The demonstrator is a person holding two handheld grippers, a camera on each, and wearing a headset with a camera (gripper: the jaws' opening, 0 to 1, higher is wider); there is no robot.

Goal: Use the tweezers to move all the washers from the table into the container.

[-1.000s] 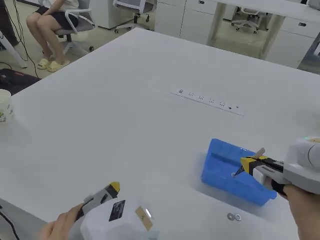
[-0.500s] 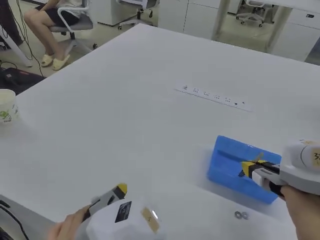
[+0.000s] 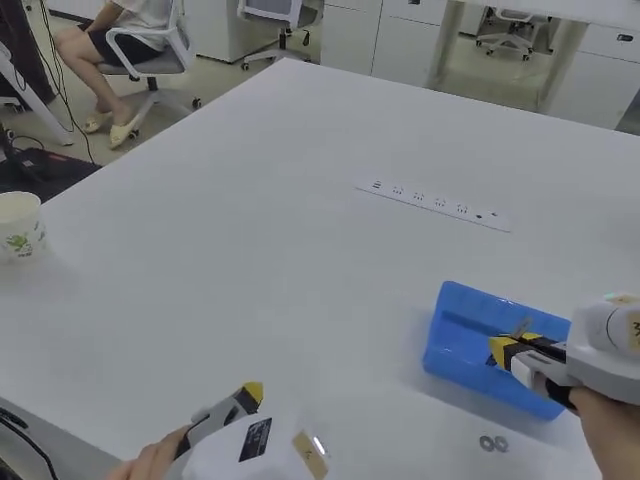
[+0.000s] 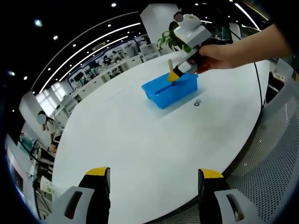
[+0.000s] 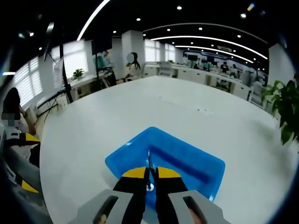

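A blue container (image 3: 470,330) stands on the white table (image 3: 300,230), and is also seen as the blue container (image 5: 187,158) and the blue container (image 4: 170,91). My right gripper (image 3: 505,350) (image 5: 150,173) is shut on thin tweezers (image 5: 149,161) whose tips point down into the container. Whether the tips hold a washer I cannot tell. Two washers (image 3: 493,443) (image 4: 197,102) lie side by side on the table just in front of the container. My left gripper (image 4: 154,173) (image 3: 245,397) is open and holds nothing, low at the table's near edge, far left of the container.
A power strip (image 3: 432,205) lies flat beyond the container. A paper cup (image 3: 20,228) stands at the table's left edge. A seated person (image 3: 110,40) and office chairs are on the floor past the far left corner.
The head camera has shifted slightly. My right gripper with the tweezers has eased a little toward the container's near wall. The left gripper and the washers have stayed put.
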